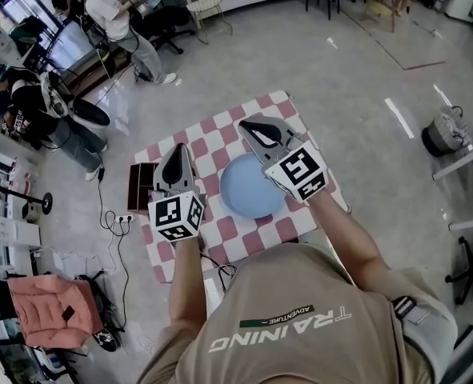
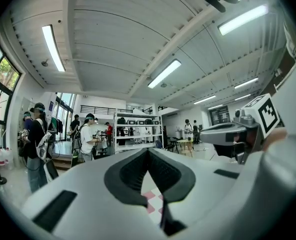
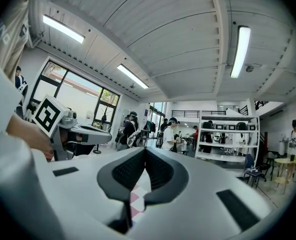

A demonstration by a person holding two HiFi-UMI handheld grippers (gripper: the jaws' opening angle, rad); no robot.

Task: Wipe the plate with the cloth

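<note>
On the checked table (image 1: pixel 220 130) the blue plate (image 1: pixel 250 190) lies flat near the middle, with nothing showing on it, and no wiping cloth appears in any view. You hold both tools level above the table. Your left gripper (image 1: pixel 175 152) hangs to the plate's left and your right gripper (image 1: pixel 248 126) over its far rim, each with jaws together on nothing. That fits a pause ahead of fetching the cloth, or one after it is put away. A brown box (image 1: pixel 140 184) sits at the table's left edge; open floor surrounds the other sides.
</note>
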